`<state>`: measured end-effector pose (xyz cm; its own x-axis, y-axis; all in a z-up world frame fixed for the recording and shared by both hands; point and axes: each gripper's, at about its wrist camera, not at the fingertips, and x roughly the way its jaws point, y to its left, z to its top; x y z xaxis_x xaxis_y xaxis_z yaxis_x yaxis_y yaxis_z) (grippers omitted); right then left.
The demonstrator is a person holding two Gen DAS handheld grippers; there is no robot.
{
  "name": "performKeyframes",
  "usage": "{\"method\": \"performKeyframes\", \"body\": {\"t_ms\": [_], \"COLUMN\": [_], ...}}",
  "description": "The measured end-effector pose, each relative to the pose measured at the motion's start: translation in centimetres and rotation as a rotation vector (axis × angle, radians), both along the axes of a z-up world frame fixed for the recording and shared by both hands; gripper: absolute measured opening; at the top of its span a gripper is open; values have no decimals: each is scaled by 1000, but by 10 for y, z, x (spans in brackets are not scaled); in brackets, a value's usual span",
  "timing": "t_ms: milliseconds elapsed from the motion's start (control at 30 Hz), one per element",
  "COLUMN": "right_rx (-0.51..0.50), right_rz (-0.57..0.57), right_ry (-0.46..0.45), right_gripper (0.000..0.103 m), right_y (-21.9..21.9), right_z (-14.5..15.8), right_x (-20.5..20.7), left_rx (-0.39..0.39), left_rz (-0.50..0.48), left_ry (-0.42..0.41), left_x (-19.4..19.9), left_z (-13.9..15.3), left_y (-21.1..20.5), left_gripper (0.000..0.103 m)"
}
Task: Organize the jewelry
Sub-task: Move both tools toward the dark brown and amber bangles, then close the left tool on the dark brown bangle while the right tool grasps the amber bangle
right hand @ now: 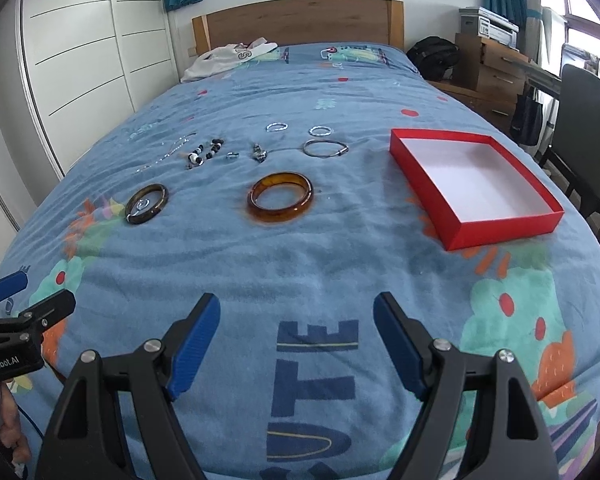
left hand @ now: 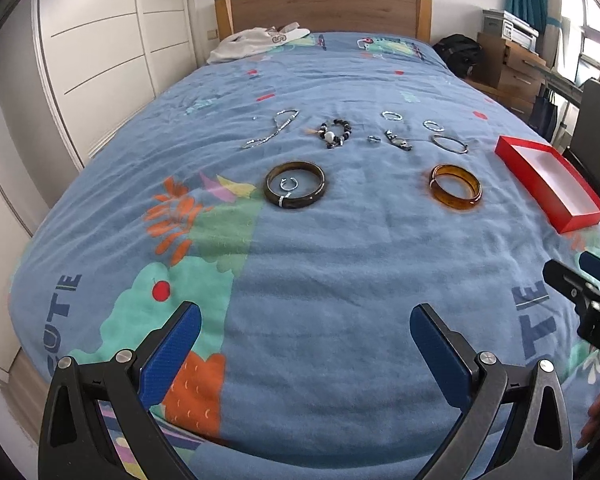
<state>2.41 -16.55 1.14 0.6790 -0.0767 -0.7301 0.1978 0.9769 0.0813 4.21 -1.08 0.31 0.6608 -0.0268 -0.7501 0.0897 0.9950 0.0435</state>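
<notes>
Both wrist views face the headboard (left hand: 322,10) across the bed (right hand: 300,264), sharing it.

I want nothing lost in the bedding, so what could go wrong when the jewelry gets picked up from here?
1. The small ring lies inside the dark bangle; lifting the bangle may drag or flick it into the blanket folds.
2. The thin chain lies flat on soft fabric, so a gripper may pinch blanket instead.
3. The red box sits near the bed's right edge; a nudge could tip it off.

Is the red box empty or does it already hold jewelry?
Empty: the red box shows only bare white floor; nothing lies inside.
</notes>
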Motion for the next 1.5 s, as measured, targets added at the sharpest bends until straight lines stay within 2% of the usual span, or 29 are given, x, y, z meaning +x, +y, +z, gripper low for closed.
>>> {"method": "performKeyframes", "body": {"t_ms": [400, 800, 1033, 1500], "right_rx": [28, 53, 66, 91], "right_rz": [7, 13, 19, 19], "right_ry": [19, 17, 13, 33], "right_gripper": [79, 79, 79, 79], "right_y": [-6, -13, -19, -28], "right_z": [-7, -10, -14, -26], "right_x": [28, 72, 95, 107], "left_rx": [-16, -27, -32, -32], "left_rz": [28, 76, 75, 33], "left_ry": [67, 74, 70, 84], "left_x": [27, 71, 90, 114], "left_z": [-14, -16, -14, -17], "left_y": [14, 26, 21, -1], "left_gripper": [102, 102, 102, 102]}}
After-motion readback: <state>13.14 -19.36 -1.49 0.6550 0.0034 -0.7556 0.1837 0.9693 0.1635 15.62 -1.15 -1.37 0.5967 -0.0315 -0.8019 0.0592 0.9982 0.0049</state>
